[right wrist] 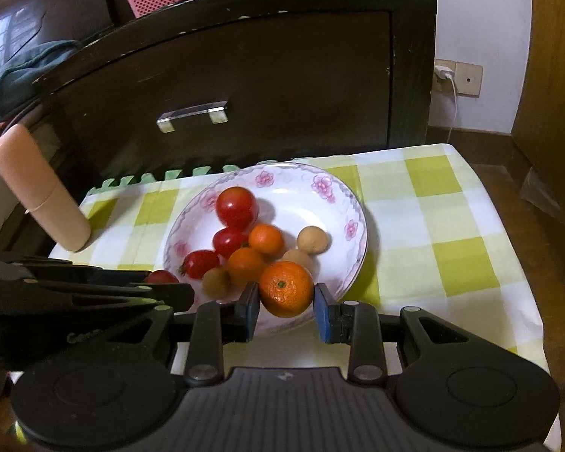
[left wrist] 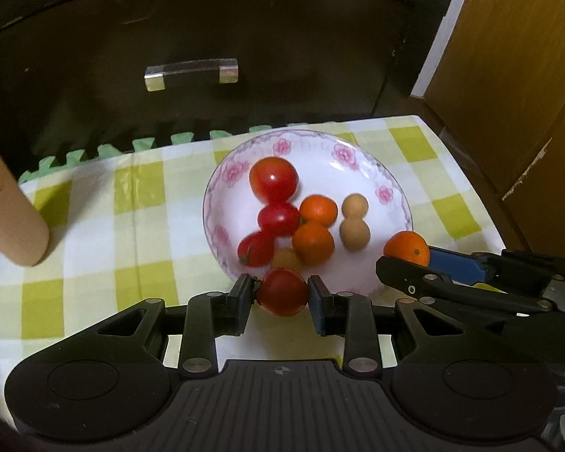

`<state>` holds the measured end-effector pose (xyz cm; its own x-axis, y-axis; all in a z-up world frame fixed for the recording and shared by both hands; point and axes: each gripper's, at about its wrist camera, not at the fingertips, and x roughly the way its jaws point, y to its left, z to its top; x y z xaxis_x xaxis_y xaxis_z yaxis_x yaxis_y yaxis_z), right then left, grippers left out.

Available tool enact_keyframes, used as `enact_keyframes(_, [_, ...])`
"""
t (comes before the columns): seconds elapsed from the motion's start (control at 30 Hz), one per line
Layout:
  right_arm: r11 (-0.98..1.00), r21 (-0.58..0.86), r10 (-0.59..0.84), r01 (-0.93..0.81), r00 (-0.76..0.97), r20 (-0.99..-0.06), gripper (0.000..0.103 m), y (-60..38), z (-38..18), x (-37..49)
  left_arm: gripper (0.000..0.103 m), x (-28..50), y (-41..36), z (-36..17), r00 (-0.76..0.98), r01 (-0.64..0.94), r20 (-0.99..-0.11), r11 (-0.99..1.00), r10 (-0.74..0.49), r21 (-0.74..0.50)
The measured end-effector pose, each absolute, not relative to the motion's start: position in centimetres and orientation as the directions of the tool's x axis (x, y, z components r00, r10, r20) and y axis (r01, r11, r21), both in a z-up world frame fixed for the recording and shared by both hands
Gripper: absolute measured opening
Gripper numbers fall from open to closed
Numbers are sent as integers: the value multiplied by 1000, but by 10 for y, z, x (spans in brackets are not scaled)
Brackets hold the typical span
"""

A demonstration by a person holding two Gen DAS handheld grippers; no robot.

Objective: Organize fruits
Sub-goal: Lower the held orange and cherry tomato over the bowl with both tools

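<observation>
I am holding a tomato (left wrist: 282, 292) in the left gripper (left wrist: 281, 293) and an orange (right wrist: 286, 289) in the right gripper (right wrist: 287, 301); the bowl (left wrist: 358, 150) is lying at 12 o'clock.

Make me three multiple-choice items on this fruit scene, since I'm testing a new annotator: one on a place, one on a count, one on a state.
1. Where does the pink tube stand?
A. In the bowl
B. On the cloth, left of the bowl
C. On the cabinet

2. How many tomatoes lie loose in the bowl?
A. One
B. Three
C. Five

3. What does the right gripper hold?
A. A tomato
B. Nothing
C. An orange

Answers: 1 B, the tube's base rests on the checked cloth beside the bowl. 2 B, three red ones sit inside; a fourth is in the left gripper. 3 C, the orange sits between its pads.
</observation>
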<state>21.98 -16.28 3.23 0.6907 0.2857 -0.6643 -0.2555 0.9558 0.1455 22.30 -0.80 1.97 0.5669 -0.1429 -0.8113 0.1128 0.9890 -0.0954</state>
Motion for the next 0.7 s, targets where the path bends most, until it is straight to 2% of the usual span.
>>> enact_keyframes(0.7, [962, 150, 269, -229, 690, -672, 30, -159, 17, 252, 39, 252, -12, 7, 574, 111, -813, 993, -98, -42])
